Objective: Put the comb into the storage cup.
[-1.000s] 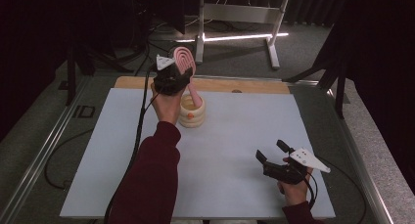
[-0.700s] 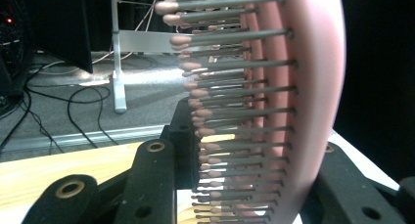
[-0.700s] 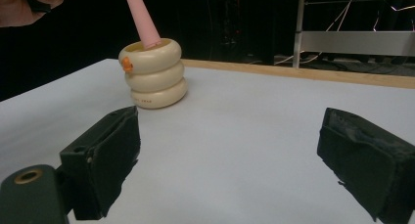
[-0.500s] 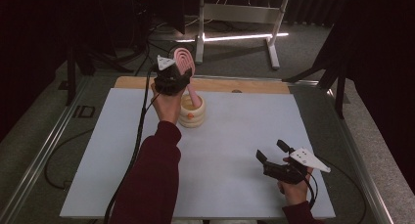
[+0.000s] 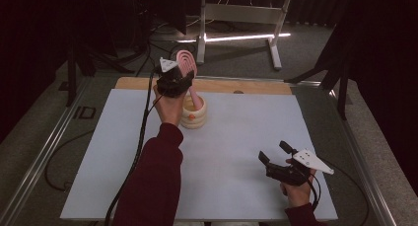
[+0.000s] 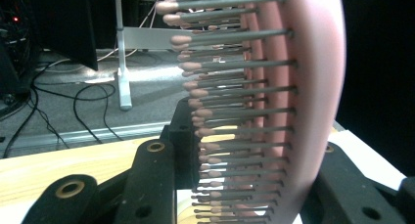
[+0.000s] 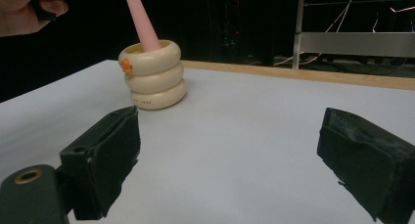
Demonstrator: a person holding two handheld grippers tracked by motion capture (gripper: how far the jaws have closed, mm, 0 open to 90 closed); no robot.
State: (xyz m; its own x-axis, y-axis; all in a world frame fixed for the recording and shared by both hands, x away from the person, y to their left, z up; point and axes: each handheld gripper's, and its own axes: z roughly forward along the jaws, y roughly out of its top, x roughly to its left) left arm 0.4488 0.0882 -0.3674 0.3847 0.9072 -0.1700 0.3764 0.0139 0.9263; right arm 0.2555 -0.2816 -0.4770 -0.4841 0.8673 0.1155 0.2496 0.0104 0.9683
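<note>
High view shows the left gripper [image 5: 178, 80] clamped on the head of a pink hairbrush [image 5: 187, 63], whose handle stands in the cream ringed holder [image 5: 194, 112] at the far left of the white table [image 5: 236, 137]. Keeping the handle centred and moving it straight along the holder's axis should avoid tipping the cup. Right gripper [image 5: 276, 156] rests near right, jaws wide and empty. Left gripper view reveals the bristles [image 6: 235, 111]; right gripper view shows the holder's orange mark [image 7: 127, 65].

Nothing moved between the earlier pictures and now: the left gripper [image 5: 178, 79] kept the pink hairbrush [image 5: 188, 64] clamped, handle down in the cream holder [image 5: 193, 113] beneath it.
</note>
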